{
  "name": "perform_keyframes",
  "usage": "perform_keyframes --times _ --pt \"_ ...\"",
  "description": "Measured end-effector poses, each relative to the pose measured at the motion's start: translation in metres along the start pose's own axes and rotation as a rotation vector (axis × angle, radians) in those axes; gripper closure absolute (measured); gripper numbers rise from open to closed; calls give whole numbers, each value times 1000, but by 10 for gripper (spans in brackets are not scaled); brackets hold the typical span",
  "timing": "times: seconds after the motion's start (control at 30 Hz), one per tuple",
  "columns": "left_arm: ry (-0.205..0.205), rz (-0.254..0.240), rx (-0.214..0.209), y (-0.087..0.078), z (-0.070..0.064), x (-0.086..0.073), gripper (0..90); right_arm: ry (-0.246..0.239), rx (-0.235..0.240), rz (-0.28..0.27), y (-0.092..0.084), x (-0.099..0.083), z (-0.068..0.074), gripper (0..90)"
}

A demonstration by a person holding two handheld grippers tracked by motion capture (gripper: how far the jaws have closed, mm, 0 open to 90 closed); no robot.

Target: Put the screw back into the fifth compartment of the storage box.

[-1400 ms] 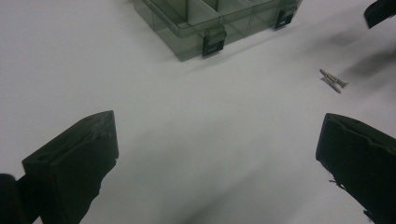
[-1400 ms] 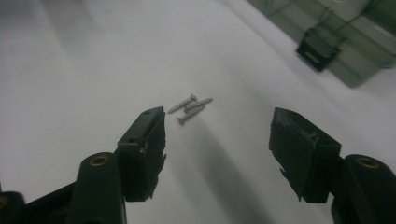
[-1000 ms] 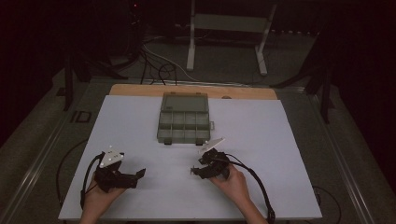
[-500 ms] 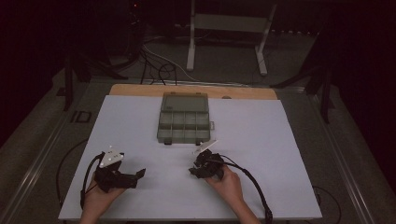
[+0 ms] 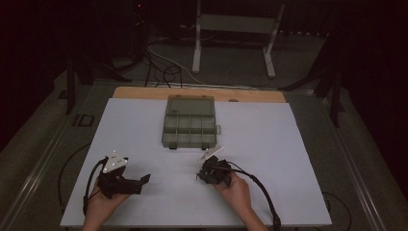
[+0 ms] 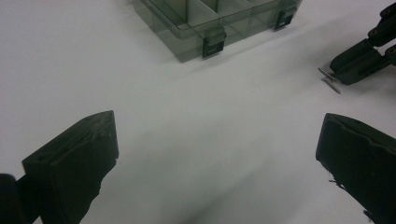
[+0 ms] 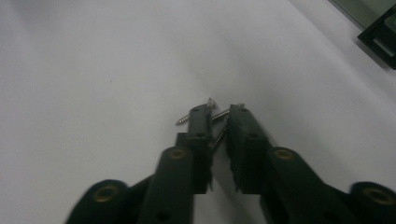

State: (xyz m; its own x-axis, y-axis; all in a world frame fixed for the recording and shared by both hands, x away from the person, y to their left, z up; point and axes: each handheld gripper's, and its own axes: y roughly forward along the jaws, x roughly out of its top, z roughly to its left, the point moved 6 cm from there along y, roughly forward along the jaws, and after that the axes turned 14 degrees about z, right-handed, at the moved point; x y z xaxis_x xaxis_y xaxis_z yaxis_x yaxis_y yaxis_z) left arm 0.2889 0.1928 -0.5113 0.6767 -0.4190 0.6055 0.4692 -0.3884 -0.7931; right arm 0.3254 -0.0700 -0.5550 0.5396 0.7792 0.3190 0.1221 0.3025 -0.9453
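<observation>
An open, clear grey compartment box (image 5: 189, 122) stands at the middle of the white table sheet (image 5: 288, 144), its lid lying back. The box's front corner (image 6: 205, 23) shows in the left gripper view, with empty compartments. My right gripper (image 5: 199, 175) rests low on the sheet in front of the box. Its jaws (image 7: 218, 112) are shut on a few small metal screws (image 7: 183, 120) that stick out at the tips. The left gripper view also shows these jaws (image 6: 364, 56) with a screw (image 6: 330, 79). My left gripper (image 5: 144, 180) lies at the near left, open (image 6: 217, 154) with nothing between its jaws.
A black latch of the box (image 7: 380, 35) shows at the upper right of the right gripper view. A wooden table edge (image 5: 144, 91) runs behind the sheet. Beyond it are a white stand (image 5: 231, 29) and cables on the dark floor.
My right gripper has shifted slightly left and toward the person, staying low over the sheet. The left gripper has not moved.
</observation>
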Motion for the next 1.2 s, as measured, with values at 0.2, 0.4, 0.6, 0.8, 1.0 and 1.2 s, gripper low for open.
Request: perform_keyframes --times 0.2,0.4,0.6,0.8,1.0,1.2 --pt "-1 1 -1 0 0 0 1 2 -14 4 0 -2 -2 867" --pt "0 -1 -2 -1 0 0 1 9 3 5 0 -2 -3 872" --pt "1 -5 -5 -2 1 1 1 -3 22 6 -3 -3 -6 875" --pt "-1 -3 -8 -1 1 0 1 -13 40 -13 -14 0 -7 875" --pt "0 -4 -8 -1 0 0 1 -20 54 -43 -28 5 -14 875" --pt "-1 -1 -8 0 1 0 1 -36 84 -71 -41 12 -20 877"
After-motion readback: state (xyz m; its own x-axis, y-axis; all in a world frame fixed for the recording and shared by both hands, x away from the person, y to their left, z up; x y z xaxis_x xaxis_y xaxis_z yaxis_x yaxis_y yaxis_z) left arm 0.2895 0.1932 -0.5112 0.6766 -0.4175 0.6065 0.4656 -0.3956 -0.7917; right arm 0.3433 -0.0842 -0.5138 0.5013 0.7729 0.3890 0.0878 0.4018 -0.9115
